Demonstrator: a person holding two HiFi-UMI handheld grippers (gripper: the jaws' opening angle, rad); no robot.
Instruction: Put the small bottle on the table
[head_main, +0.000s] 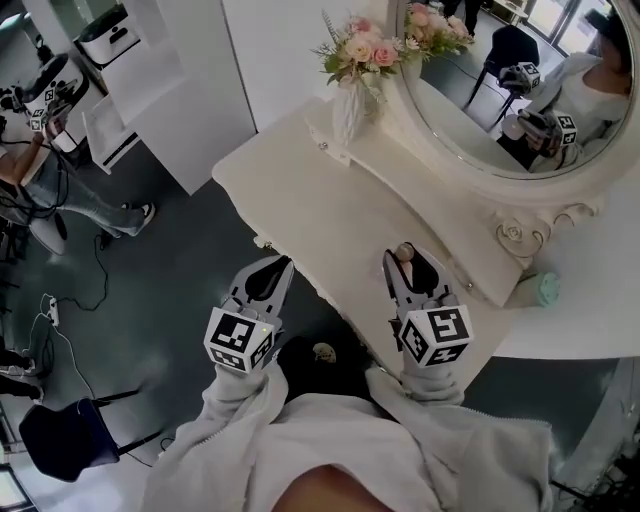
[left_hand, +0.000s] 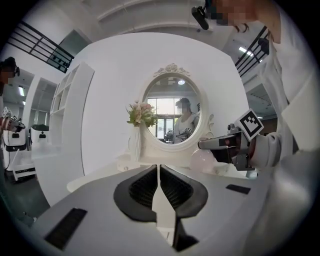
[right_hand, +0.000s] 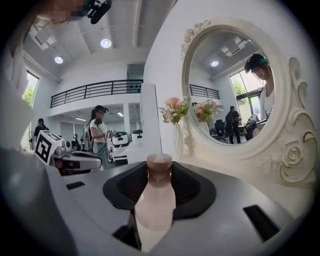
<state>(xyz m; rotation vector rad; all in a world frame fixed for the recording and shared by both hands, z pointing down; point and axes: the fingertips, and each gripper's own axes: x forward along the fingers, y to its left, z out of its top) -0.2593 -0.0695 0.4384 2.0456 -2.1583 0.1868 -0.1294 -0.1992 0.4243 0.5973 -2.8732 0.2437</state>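
Though pale pink, the small bottle (right_hand: 155, 200) has a brown cap.

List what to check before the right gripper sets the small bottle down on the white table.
1. Jaws of the right gripper closed on the small bottle: ok.
2. Jaw tips over the table, near its front edge: ok.
3. Bare tabletop ahead of the bottle: ok.
4. The vase of flowers well clear, at the far corner: ok.
5. Bottle's base touching the table: cannot tell.
6. The left gripper shut, empty, off to the side: ok.
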